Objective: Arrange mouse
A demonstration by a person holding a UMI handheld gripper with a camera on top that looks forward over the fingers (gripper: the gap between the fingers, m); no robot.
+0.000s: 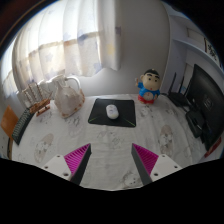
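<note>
Gripper (110,160) open w/ nothing btwn pink pads (78,158); patterned tablecloth (100,140) bare just ahead. White mouse (112,111) at 12 o'clock, centred on black mousepad (98,116), well beyond fingertips. Farther: cartoon figurine (150,87) at 1 o'clock, monitor (204,102) at 2, white jug (66,96) at 10; no legible writing.

A tabletop (60,140) covered by a pale patterned cloth is shown. Behind it, a window is hung with sheer white curtains (70,45), through which daylight is admitted. A dark monitor (205,100) is seen at one side.
</note>
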